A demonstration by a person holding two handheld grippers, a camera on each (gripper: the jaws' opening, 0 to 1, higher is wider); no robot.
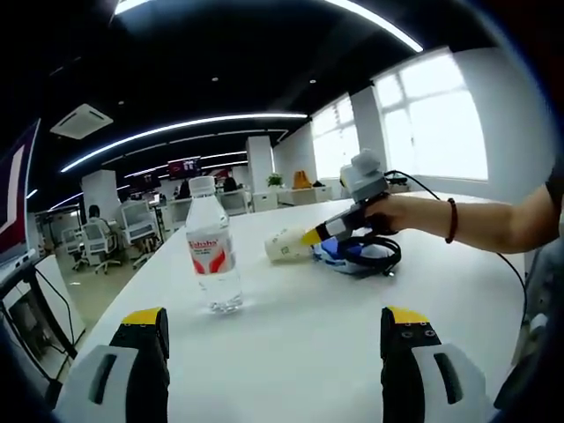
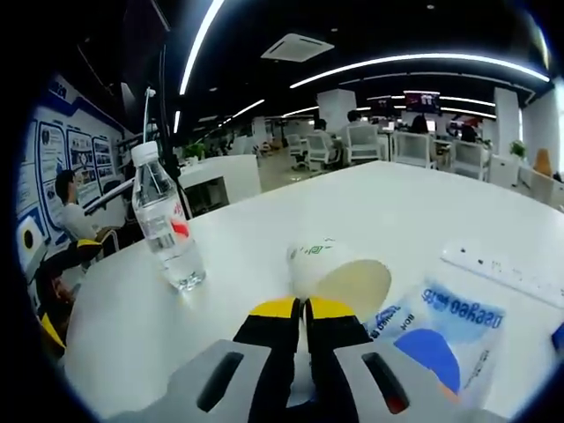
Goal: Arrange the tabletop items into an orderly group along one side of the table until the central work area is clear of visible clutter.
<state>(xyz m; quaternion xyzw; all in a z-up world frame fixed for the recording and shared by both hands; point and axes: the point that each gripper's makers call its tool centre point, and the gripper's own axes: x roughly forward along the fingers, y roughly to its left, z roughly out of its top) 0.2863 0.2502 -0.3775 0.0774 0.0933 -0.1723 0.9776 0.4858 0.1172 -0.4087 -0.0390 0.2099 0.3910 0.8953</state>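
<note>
A clear water bottle (image 1: 211,256) with a red-and-white label stands upright on the white table (image 1: 291,352). To its right a paper cup (image 1: 286,245) lies on its side. My right gripper (image 1: 310,236), held by a hand (image 1: 397,214), reaches in from the right to the cup's mouth. In the right gripper view the jaws of my right gripper (image 2: 304,306) are shut on the rim of the paper cup (image 2: 339,275), with the bottle (image 2: 167,229) to the left. My left gripper (image 1: 273,324) stands open near the table's front, nothing between its jaws.
A blue-and-white packet (image 2: 441,330) lies right of the cup, beside a white power strip (image 2: 502,269). A black cable (image 1: 370,258) loops by the packet (image 1: 339,254). Office chairs and desks stand beyond the table's far edge.
</note>
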